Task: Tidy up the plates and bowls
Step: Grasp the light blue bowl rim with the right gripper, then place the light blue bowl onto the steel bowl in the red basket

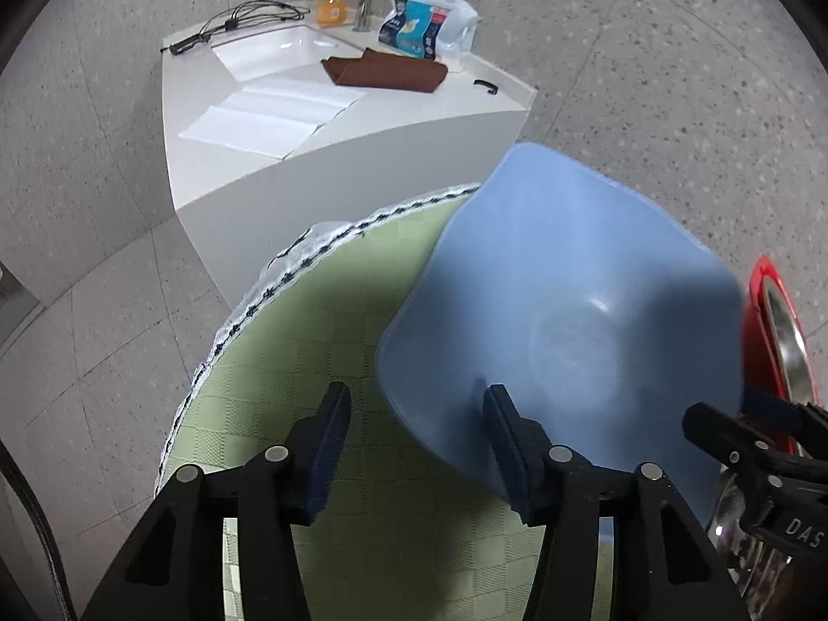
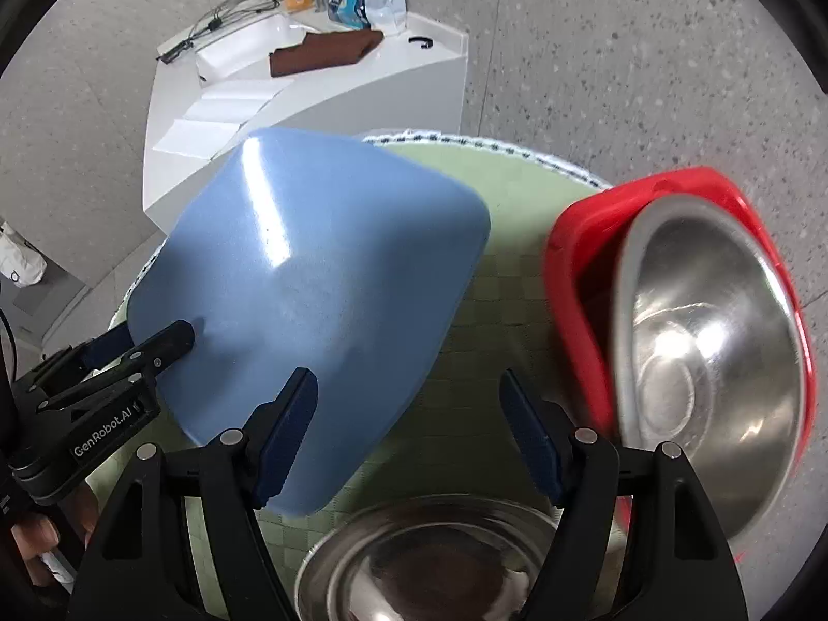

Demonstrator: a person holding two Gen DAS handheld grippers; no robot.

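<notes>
As I look down past both tools, I count 4 dishes on 1 round table (image 2: 517, 176) w/ a green checked cloth and lace trim: 1 blue square bowl (image 2: 310, 269), 1 red square bowl (image 2: 574, 269), 2 steel bowls. The blue one sits tipped over the table's left edge, blurred. The red one is at the right edge w/ a tilted steel bowl (image 2: 714, 362) inside it. The second steel bowl (image 2: 429, 559) is at the near edge, under my right gripper (image 2: 409, 383).

My left gripper (image 1: 418, 398) has its jaws apart, straddling the blue bowl's rim: right pad against the inside, left pad clear of it over the cloth. My right gripper's jaws are wide apart and empty, left finger just in front of the blue bowl.

Beyond the far edge there's 1 white counter (image 1: 362, 165) w/ a sink (image 1: 274, 49), 1 tap, 1 brown cloth (image 1: 385, 72), 1 orange bottle, 1 bagged tissue pack, cables, paper sheets. Floor and walls are grey speckled tile.
</notes>
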